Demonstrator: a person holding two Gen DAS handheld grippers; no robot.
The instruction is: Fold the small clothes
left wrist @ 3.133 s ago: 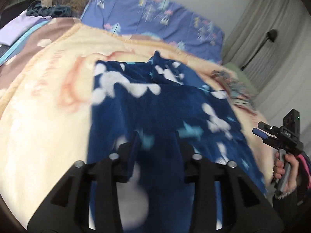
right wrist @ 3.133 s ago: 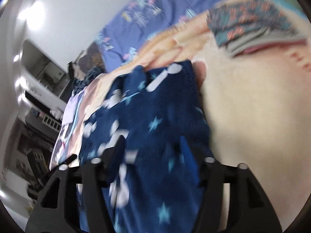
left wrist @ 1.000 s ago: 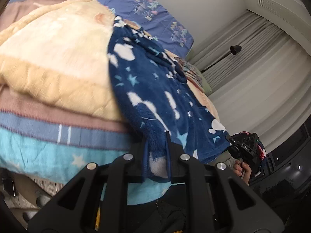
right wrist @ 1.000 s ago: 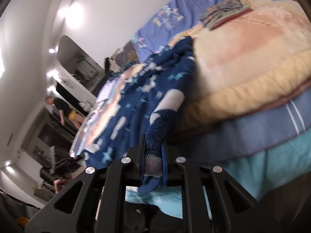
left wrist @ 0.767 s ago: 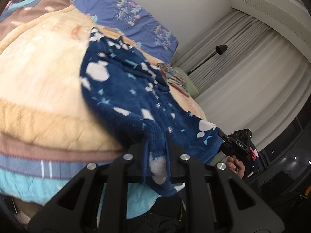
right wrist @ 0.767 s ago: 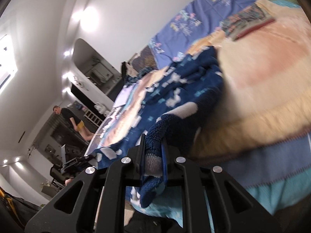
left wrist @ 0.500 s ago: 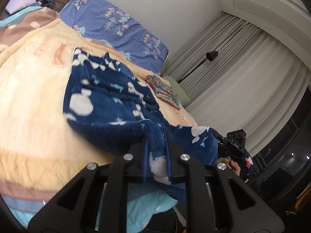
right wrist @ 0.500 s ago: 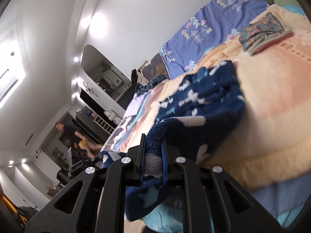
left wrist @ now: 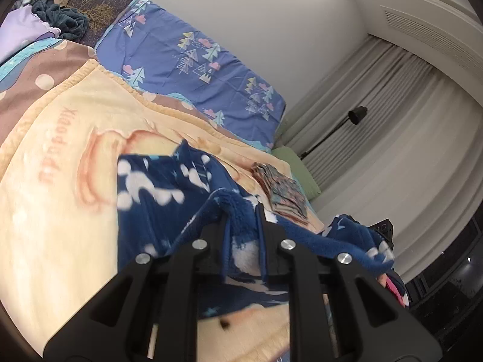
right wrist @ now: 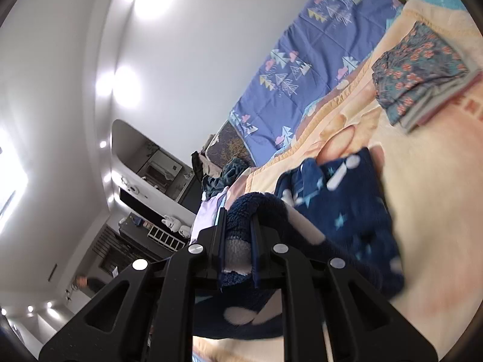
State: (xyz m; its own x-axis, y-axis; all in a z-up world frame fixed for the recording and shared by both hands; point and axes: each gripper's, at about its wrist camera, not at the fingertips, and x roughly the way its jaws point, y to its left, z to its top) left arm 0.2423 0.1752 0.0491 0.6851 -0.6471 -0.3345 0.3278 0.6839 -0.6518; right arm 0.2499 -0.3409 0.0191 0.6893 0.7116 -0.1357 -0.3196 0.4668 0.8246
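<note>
A navy fleece garment (left wrist: 163, 193) with white and light-blue star prints lies on the peach blanket (left wrist: 54, 163); its near edge is lifted off the bed. My left gripper (left wrist: 243, 226) is shut on that near edge. My right gripper (right wrist: 238, 226) is shut on another part of the same garment (right wrist: 347, 211), bunched between its jaws. The lifted edge stretches rightward from the left gripper towards the right gripper's body (left wrist: 382, 229). The garment's far end rests flat on the blanket.
A folded pile of patterned clothes (right wrist: 422, 87) lies on the blanket to the right, also in the left wrist view (left wrist: 283, 193). A blue pillow (left wrist: 193, 60) lies at the head of the bed. Loose clothes (left wrist: 57, 18) are heaped far left. Curtains and a lamp stand right.
Both grippers have risen and swung forward over the bed, carrying the garment's near edge up from the bed's side over the rest of it. Both stay shut on it.
</note>
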